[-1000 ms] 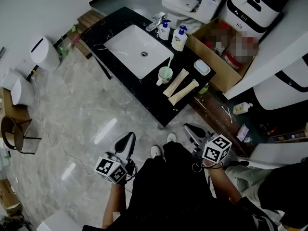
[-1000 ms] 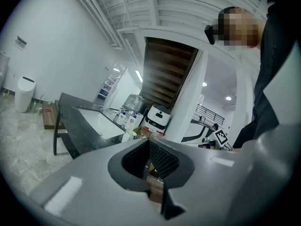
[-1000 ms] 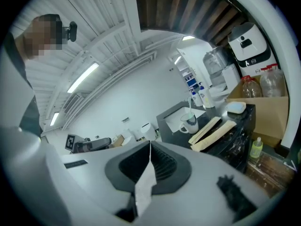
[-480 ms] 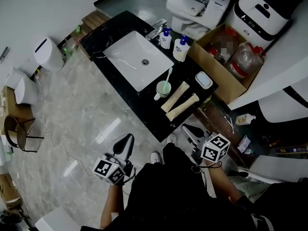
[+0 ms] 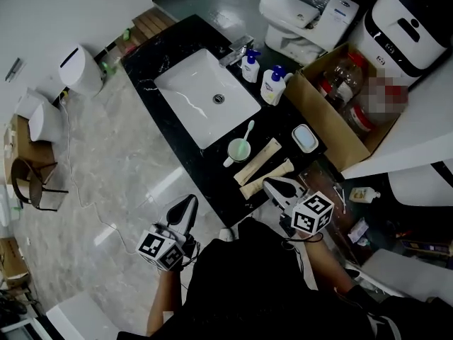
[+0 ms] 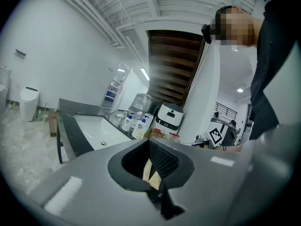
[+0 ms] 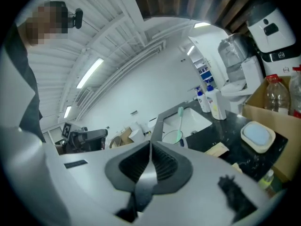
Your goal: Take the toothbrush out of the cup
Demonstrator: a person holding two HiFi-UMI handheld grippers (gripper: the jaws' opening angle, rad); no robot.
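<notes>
Toothbrush (image 5: 248, 131): stands in the cup, bristle end up, handle end down inside; long axis leans over the rim toward the bottles, and looks near upright in the right gripper view
Cup (image 5: 238, 150): pale green, upright on the black counter (image 5: 185, 163), just beside the sink (image 5: 202, 91); holds only the toothbrush
Box (image 5: 333, 129): open cardboard at the counter's right end, holding a clear bottle (image 5: 345, 76) and other containers
Around: two long beige packets (image 5: 257, 161) lie between cup and right gripper; soap dish (image 5: 305, 138) further right; two pump bottles (image 5: 272, 85) by the tap
Left gripper (image 5: 190, 202): jaws pressed together, empty, over the floor
Right gripper (image 5: 270, 183): jaws pressed together, empty, tip at the packets, aimed toward the cup
</notes>
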